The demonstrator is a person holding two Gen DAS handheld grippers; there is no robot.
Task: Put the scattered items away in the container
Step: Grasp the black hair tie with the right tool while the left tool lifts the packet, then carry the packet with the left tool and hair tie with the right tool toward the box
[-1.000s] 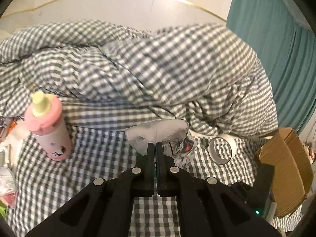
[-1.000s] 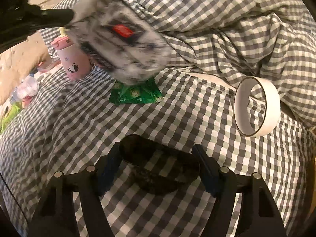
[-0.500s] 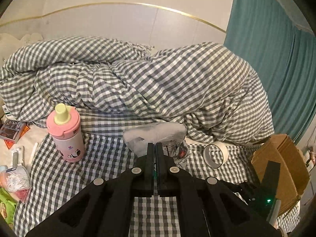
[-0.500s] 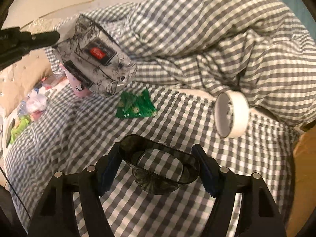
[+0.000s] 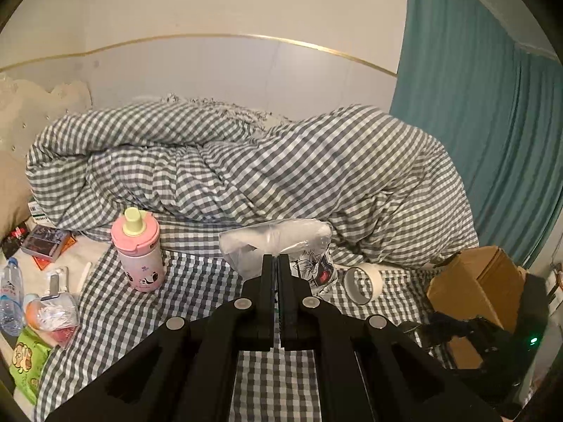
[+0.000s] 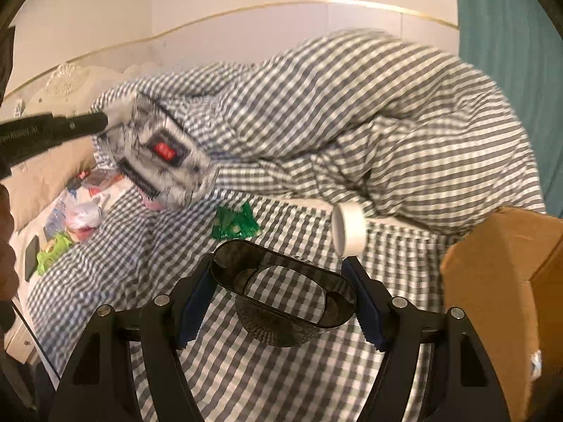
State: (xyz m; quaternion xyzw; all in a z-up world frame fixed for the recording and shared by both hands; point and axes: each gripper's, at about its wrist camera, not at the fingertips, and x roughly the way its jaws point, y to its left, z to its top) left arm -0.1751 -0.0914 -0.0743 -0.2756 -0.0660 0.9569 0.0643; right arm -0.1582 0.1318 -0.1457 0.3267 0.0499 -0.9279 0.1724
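Plastic tissue pack [image 5: 278,242], black floral print, red label, pinched at its edge by clenched left hand-held gripper [image 5: 276,263], lifted above checked bed [image 5: 197,281], frame centre. Right hand-held gripper [image 6: 281,299] grasps dark translucent oval dish [image 6: 281,292] between blue pads, lower centre. Cardboard box [image 6: 492,281] at right edge. White tape roll [image 6: 348,232], green packet [image 6: 234,223], pink bottle [image 5: 139,249] lie on bed.

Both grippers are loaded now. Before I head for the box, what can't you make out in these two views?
- Cardboard box: its inside; the wall faces the right wrist view, the frame edge cuts it.
- Tissue pack: print, motion-blurred in the right wrist view; the left gripper covers its middle in the left.
- Dark plastic tray in the right gripper: contents unclear.
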